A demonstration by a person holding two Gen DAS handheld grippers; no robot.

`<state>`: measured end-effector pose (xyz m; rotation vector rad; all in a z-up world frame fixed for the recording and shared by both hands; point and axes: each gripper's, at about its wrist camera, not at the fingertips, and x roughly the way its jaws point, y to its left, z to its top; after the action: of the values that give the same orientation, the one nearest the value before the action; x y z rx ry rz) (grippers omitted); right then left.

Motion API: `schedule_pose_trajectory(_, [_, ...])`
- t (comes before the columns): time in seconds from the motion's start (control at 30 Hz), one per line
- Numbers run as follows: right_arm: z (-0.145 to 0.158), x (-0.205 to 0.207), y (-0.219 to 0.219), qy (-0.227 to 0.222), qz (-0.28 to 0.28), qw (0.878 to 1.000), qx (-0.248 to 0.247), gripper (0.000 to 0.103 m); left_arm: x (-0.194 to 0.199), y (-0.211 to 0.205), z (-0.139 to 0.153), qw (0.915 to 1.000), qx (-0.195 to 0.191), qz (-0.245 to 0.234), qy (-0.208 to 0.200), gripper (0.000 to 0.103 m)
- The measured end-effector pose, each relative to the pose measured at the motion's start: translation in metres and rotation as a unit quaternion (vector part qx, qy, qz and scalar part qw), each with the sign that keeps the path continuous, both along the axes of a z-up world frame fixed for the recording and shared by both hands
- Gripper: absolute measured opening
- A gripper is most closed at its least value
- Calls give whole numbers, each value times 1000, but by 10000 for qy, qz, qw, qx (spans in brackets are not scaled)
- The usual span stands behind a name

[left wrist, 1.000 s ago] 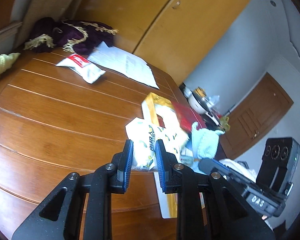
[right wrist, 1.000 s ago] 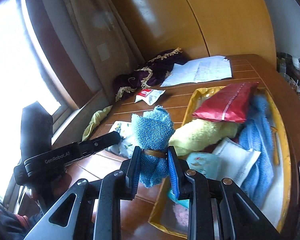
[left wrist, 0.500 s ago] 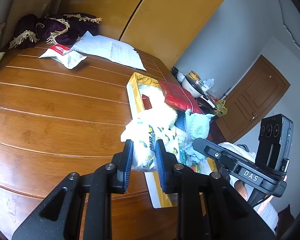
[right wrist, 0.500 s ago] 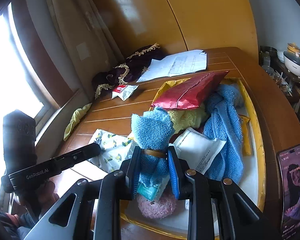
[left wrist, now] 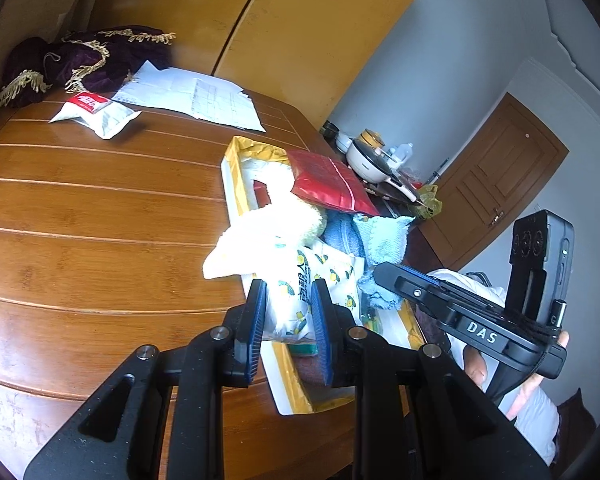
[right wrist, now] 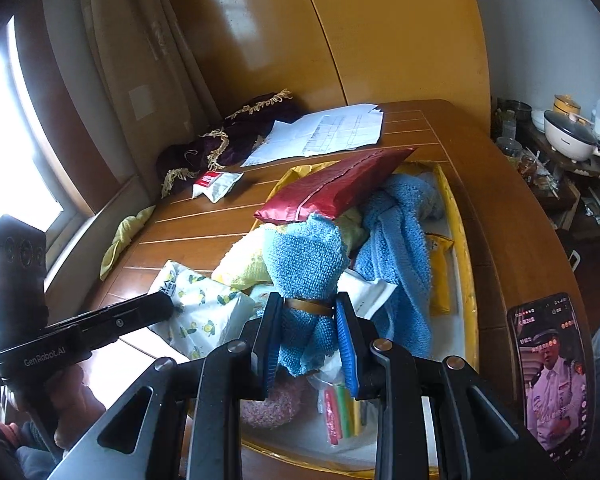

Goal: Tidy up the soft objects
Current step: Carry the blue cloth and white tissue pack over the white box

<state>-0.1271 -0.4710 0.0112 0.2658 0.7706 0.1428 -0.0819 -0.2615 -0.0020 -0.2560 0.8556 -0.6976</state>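
The left gripper [left wrist: 288, 312] pinches a lemon-print pack [left wrist: 300, 280] over the tray [left wrist: 231, 184]. The right gripper [right wrist: 309, 340] clamps a banded blue cloth [right wrist: 306, 268] above the crowded tray, where a red pouch [right wrist: 332, 192], blue towel [right wrist: 400, 248] and yellow cloth [right wrist: 244, 260] pile up; a phone [right wrist: 552, 368] lies beside.

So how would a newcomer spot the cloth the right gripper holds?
Find the yellow-rimmed tray on the wooden table. Over its near end, the right gripper pinches a small blue terry cloth; unlike the big blue towel beside it, a brown band cinches it.
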Motion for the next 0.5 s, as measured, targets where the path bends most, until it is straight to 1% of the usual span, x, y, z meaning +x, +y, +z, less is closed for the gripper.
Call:
schedule_pose_trajectory(0.07, [-3,-1,-4,75,-77,9999,-63,27,-2,-5,1,9999,30,-133,-31,20])
schedule_pose_trajectory(0.2, [-10,2,-8,233,-122,9996,-94,27,-8,-23,-2,9985,230,-500,-53,20])
schedule_pose_trajectory(0.33, [-6,4,-8,194,-165,9995,-190,30,-16,-43,-12,9949,519,-861,-68,20])
schedule_pose_trajectory(0.4, [-5,6,-7,163,-244,9990,-328,30,-15,-51,-15,9941,618,-891,-66,21])
schedule_pose_trajectory(0.5, [-5,9,-2,156,-305,9982,-485,33,-11,-58,-19,9948,701,-734,-103,25])
